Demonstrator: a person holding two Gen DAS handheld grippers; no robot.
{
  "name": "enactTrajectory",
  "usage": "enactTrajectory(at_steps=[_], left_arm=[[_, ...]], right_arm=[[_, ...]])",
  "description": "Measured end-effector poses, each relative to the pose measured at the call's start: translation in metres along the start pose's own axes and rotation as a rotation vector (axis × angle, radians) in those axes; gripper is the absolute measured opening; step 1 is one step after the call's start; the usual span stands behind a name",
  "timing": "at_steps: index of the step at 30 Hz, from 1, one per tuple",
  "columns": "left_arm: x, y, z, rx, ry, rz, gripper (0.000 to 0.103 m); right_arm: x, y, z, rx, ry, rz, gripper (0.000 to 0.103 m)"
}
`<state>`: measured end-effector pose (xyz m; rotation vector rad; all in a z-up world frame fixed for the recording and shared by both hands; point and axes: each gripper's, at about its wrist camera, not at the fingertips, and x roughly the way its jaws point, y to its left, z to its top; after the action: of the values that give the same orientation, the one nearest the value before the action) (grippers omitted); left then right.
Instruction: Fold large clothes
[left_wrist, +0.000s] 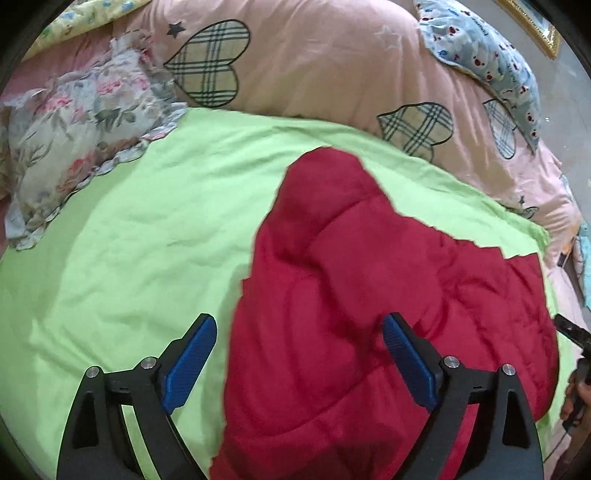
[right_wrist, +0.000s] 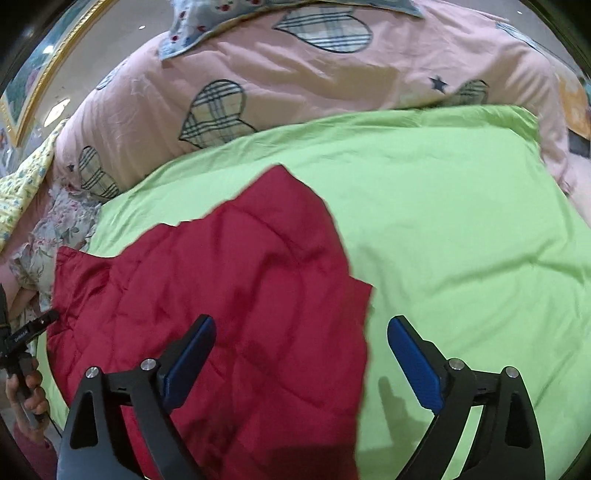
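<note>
Nearest to the left camera, the left gripper (left_wrist: 299, 354) has its two blue fingers (left_wrist: 190, 363) spread wide apart and holds nothing; one finger is above the green sheet (left_wrist: 122, 236) and the other above the red jacket (left_wrist: 343, 295). The right gripper (right_wrist: 301, 356) is the same, its jaws wide apart and with nothing between them, one blue finger (right_wrist: 192, 360) over the red jacket (right_wrist: 229, 288) and the other over the green sheet (right_wrist: 461, 229). The jacket (a padded, quilted one) lies spread flat on the green sheet, on top of the bed, with one narrower part reaching away toward the far side. At the edge of the right view a hand (right_wrist: 27, 391) holds a black handle just beside the jacket's border. Behind the sheet, on the left camera's left side, there is a flowered pillow (left_wrist: 77, 125) touching the sheet's edge. Farther away lies a pink blanket (left_wrist: 325, 62) with checked hearts, and on its far right a blue pillow (left_wrist: 491, 62) with small red figures.
</note>
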<state>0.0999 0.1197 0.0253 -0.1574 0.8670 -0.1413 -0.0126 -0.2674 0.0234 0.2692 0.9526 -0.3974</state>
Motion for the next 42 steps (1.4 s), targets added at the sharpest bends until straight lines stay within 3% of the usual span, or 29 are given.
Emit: enactTrajectory(at_steps=[3, 5, 6, 7, 8, 10, 11, 14, 18, 21, 24, 29, 36, 42], left_arm=[[-0.003, -0.002, -0.004, 0.048, 0.016, -0.034, 0.092], [0.001, -0.006, -0.009, 0.082, 0.036, -0.019, 0.089], [0.006, -0.010, -0.010, 0.102, 0.050, -0.028, 0.081], [0.011, -0.015, -0.012, 0.120, 0.067, -0.037, 0.064], [0.017, -0.020, -0.013, 0.140, 0.084, -0.028, 0.058], [0.021, -0.025, -0.016, 0.167, 0.089, -0.035, 0.035], [0.021, -0.024, -0.013, 0.162, 0.090, -0.056, 0.030], [0.010, -0.024, -0.004, 0.148, 0.070, -0.119, 0.019], [-0.002, -0.022, 0.013, 0.130, 0.030, -0.181, 0.017], [0.011, -0.019, 0.021, 0.112, 0.045, -0.185, 0.017], [0.046, -0.005, 0.018, 0.062, 0.115, -0.167, 0.019], [0.078, 0.006, 0.019, 0.026, 0.176, -0.143, 0.024], [0.092, 0.009, 0.027, 0.012, 0.200, -0.077, 0.035], [0.083, -0.015, 0.034, 0.062, 0.156, 0.024, 0.047]], right_arm=[[0.016, 0.010, 0.005, -0.034, 0.038, 0.018, 0.096], [0.032, 0.017, 0.003, -0.061, 0.072, 0.040, 0.095], [0.036, 0.019, 0.001, -0.074, 0.085, 0.043, 0.094], [0.042, 0.021, 0.000, -0.081, 0.100, 0.044, 0.085], [0.045, 0.022, -0.002, -0.078, 0.103, 0.028, 0.066], [0.044, 0.020, -0.004, -0.061, 0.097, 0.023, 0.037], [0.041, 0.015, -0.004, -0.039, 0.091, 0.047, 0.025], [0.030, 0.013, -0.003, -0.026, 0.061, 0.058, 0.018], [0.006, 0.005, 0.005, 0.004, -0.026, 0.064, 0.014], [0.006, 0.003, 0.009, 0.015, -0.064, 0.033, 0.014], [0.035, -0.001, 0.007, 0.029, -0.026, -0.015, 0.013], [0.058, -0.018, 0.008, 0.128, 0.014, 0.019, 0.014], [0.069, -0.017, 0.010, 0.139, 0.028, -0.005, 0.015], [0.075, -0.020, 0.008, 0.154, 0.031, -0.007, 0.018]])
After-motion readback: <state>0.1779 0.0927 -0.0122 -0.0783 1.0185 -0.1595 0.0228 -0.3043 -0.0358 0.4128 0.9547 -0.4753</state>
